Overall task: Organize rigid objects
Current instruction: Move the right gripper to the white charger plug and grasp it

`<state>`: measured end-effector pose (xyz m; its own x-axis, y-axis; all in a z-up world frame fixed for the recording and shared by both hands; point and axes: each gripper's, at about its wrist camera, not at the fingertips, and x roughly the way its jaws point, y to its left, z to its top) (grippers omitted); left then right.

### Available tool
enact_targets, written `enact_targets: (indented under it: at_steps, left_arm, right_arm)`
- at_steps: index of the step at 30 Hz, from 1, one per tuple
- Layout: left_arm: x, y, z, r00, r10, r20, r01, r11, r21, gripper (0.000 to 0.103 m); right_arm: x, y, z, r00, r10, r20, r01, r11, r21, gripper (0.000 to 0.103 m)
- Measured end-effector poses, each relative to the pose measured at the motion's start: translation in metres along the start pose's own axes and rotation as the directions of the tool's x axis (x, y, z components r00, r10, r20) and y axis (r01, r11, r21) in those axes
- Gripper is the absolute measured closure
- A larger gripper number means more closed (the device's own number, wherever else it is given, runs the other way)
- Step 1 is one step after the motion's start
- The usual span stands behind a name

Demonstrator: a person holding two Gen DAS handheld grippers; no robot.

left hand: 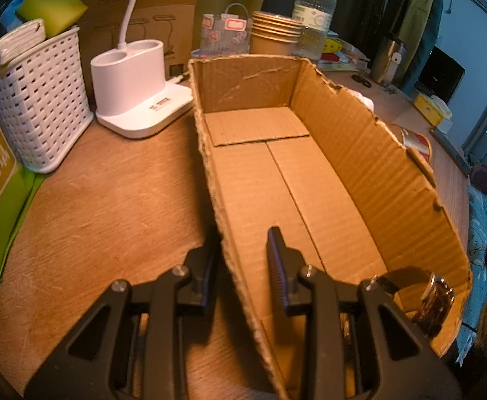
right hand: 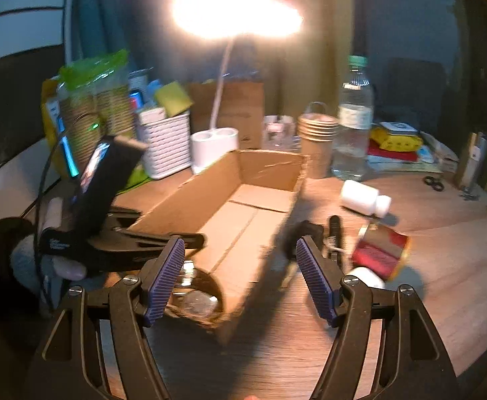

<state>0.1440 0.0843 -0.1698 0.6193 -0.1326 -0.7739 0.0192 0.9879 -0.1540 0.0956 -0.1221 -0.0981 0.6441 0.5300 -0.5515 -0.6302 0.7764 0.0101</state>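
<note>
- Currently my left gripper [left hand: 243, 266] straddles the near left wall of the cardboard box [left hand: 360, 153], one finger outside and one inside. I cannot tell whether it pinches the wall or merely brackets it; judged purpose: steadying the box while items go in.
- My right gripper [right hand: 240, 280] is spread wide with nothing between its pads, hovering over the box's near right corner, between the box and the loose items.
- Box contents: one wristwatch [left hand: 433, 300] in the near corner; the rest of the floor is bare cardboard.
- Items on the tabletop [right hand: 443, 266] right of the box, presumably awaiting sorting: one white pill bottle [right hand: 365, 198] lying on its side, one red-and-gold can [right hand: 381, 253] also tipped over, one small black object [right hand: 335, 230] too blurred to identify, one white item [right hand: 366, 275] partly hidden behind my finger.
- Behind the box: one water bottle [left hand: 313, 13], one stack of paper cups [left hand: 275, 31], one white basket [left hand: 40, 100], one desk lamp base [left hand: 133, 80].
</note>
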Motion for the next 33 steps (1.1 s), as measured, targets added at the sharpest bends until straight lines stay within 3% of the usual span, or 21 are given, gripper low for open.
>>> enact_targets:
  at_steps: [16, 33]
  left_arm:
    - [0.0, 0.0, 0.0, 1.0, 0.0, 0.0, 0.0, 1.0, 0.0, 0.072]
    - [0.0, 0.0, 0.0, 1.0, 0.0, 0.0, 0.0, 1.0, 0.001, 0.072]
  right_arm:
    - [0.002, -0.06, -0.018, 0.979, -0.202, -0.041, 0.204, 0.975, 0.084, 0.03]
    - [0.046, -0.057, -0.044, 0.965, -0.179, -0.191, 0.195, 0.979, 0.066, 0.03]
